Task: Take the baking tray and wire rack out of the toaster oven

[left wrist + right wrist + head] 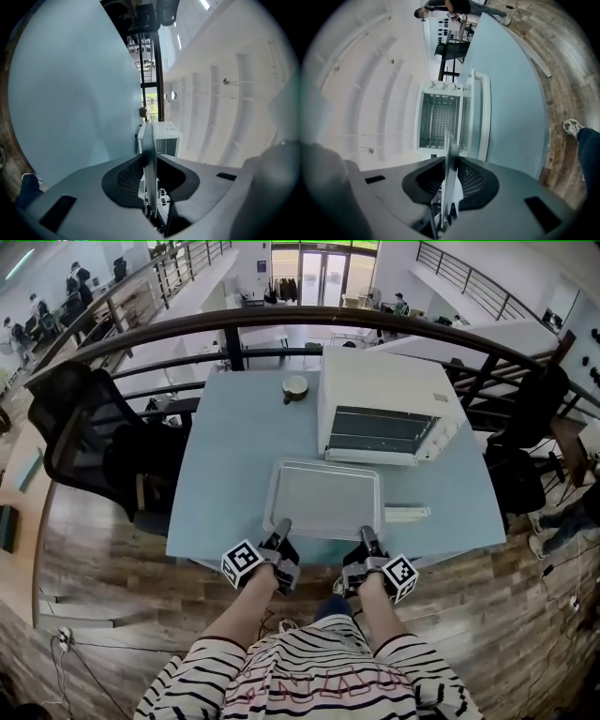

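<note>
- Baking tray (323,498) is sitting outside the toaster oven (384,390), over the light blue table (225,456), and both grippers are holding it by its near rim.
- Its far rim is lying just beside the open oven door (370,457). Whether the tray is resting on the table or hanging a little above it, I cannot tell.
- Left gripper (279,527) is clenching the near left corner of the tray; in the left gripper view the thin metal edge is standing between the two dark pads, and they are pressing on it.
- Right gripper (367,536) is grasping the near right corner in the same way, with the rim pinched between its pads.
- Inside the oven a gridded surface (439,117) is showing, which seems to be the wire rack.
- A small white oblong object (406,514) is lying on the table just beside the right side of the tray.
- A small round cup (295,387) is standing on the far part of the table, left of the oven.
- Black chairs (84,442) are standing at the left and right sides of the table, and a dark curved railing (281,320) is running behind it.
- The person is wearing a striped shirt (309,681).
</note>
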The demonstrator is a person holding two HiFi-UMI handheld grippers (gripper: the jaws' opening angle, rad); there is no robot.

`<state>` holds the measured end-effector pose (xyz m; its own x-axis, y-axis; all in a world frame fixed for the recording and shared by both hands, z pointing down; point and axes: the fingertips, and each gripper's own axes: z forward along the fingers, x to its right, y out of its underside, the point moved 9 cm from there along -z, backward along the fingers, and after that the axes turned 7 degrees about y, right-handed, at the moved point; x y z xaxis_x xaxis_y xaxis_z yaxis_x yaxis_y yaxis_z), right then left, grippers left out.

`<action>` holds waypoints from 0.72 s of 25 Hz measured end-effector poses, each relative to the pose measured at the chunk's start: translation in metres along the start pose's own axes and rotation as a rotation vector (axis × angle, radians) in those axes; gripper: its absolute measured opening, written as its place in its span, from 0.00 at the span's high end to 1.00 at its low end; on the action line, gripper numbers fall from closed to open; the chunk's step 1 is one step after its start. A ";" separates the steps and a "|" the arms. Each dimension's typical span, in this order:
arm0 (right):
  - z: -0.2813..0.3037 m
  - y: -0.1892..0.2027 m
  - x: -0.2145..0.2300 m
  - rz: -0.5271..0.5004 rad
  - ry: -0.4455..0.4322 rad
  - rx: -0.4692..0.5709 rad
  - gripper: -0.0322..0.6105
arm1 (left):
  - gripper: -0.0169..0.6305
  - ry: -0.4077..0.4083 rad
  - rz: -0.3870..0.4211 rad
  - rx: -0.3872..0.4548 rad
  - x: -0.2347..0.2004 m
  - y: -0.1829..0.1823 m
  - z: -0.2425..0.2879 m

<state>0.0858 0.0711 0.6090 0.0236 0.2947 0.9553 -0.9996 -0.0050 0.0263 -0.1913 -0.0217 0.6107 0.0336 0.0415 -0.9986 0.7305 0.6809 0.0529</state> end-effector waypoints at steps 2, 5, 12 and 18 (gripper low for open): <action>0.006 0.019 -0.003 -0.011 0.003 -0.045 0.82 | 0.83 0.003 0.016 0.024 0.001 -0.017 -0.014; 0.022 0.046 -0.009 -0.023 0.014 -0.110 0.82 | 0.83 0.009 0.020 0.064 0.002 -0.043 -0.030; 0.069 0.101 -0.020 -0.033 0.038 -0.229 0.82 | 0.83 -0.031 0.029 0.160 -0.002 -0.102 -0.058; 0.115 0.122 -0.024 -0.062 0.072 -0.315 0.81 | 0.83 -0.064 0.037 0.223 -0.013 -0.139 -0.055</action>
<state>-0.0356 -0.0468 0.6235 0.0951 0.3517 0.9313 -0.9512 0.3080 -0.0192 -0.3306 -0.0767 0.6172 0.1008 0.0120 -0.9948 0.8603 0.5012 0.0932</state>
